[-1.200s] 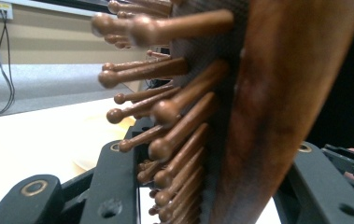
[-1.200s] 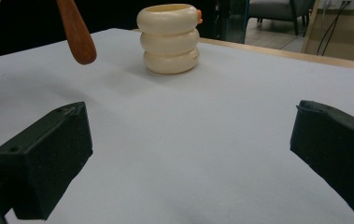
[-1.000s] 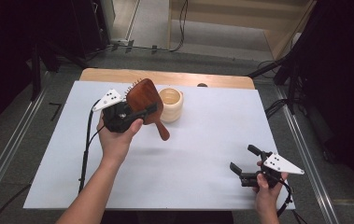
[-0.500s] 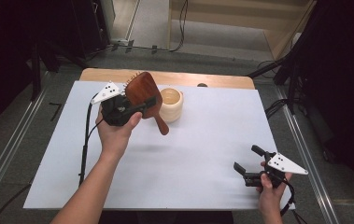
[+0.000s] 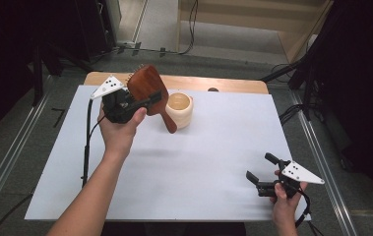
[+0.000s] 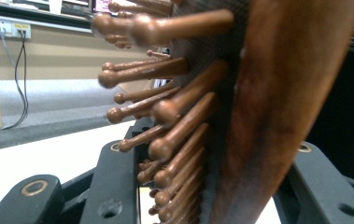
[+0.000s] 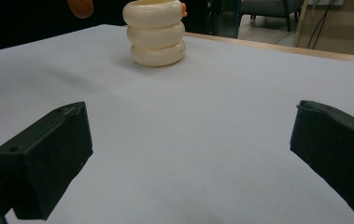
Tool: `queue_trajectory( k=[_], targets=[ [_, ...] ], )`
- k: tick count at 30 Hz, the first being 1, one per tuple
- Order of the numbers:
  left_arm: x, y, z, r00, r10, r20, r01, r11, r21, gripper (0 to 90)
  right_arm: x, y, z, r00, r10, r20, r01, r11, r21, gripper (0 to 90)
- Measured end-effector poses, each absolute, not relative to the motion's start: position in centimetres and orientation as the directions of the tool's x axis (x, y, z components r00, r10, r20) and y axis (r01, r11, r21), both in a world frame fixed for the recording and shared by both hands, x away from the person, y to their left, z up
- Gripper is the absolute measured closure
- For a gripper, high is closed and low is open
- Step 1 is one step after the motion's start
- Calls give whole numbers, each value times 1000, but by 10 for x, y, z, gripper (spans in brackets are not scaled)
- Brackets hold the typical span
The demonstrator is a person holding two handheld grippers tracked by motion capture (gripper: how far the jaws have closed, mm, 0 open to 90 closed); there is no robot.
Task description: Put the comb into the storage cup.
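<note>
A reddish-brown wooden hairbrush (image 5: 147, 87) hangs in the air over the far left of the white table (image 5: 199, 162), handle slanting down to the right. My left gripper (image 5: 152, 101) is shut on its head. In the left gripper view the brush (image 6: 268, 107) stands edge-on between the two black jaws, its knobbed wooden bristles (image 6: 165, 112) pointing left. A cream ribbed cup (image 5: 180, 109) stands just right of the brush, close to the handle. My right gripper (image 5: 259, 166) rests open near the front right, nothing between its jaws (image 7: 202, 154); it looks toward the cup (image 7: 158, 35) and the handle tip (image 7: 80, 7).
A bare wooden strip (image 5: 233, 86) runs along the table's far edge. Metal rails (image 5: 21, 152) flank the table on both sides. A black cable (image 5: 86, 142) trails from the left gripper across the left part of the sheet.
My left hand has lifted the brush a little higher and slightly toward the far edge. The right gripper has stayed put.
</note>
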State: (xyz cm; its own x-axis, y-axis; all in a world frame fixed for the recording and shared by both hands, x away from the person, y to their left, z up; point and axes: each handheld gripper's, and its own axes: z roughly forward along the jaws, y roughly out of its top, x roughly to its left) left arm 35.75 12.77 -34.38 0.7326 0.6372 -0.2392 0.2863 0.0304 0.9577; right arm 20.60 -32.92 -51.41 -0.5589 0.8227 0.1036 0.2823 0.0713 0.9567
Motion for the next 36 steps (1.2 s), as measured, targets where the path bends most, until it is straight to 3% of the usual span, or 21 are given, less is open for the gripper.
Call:
queue_trajectory(
  k=[36],
  targets=[
    [396, 112, -327, 719, 656, -231, 267, 47, 962, 569, 207, -330, -515, -568, 815, 114, 284, 64, 957, 0]
  ],
)
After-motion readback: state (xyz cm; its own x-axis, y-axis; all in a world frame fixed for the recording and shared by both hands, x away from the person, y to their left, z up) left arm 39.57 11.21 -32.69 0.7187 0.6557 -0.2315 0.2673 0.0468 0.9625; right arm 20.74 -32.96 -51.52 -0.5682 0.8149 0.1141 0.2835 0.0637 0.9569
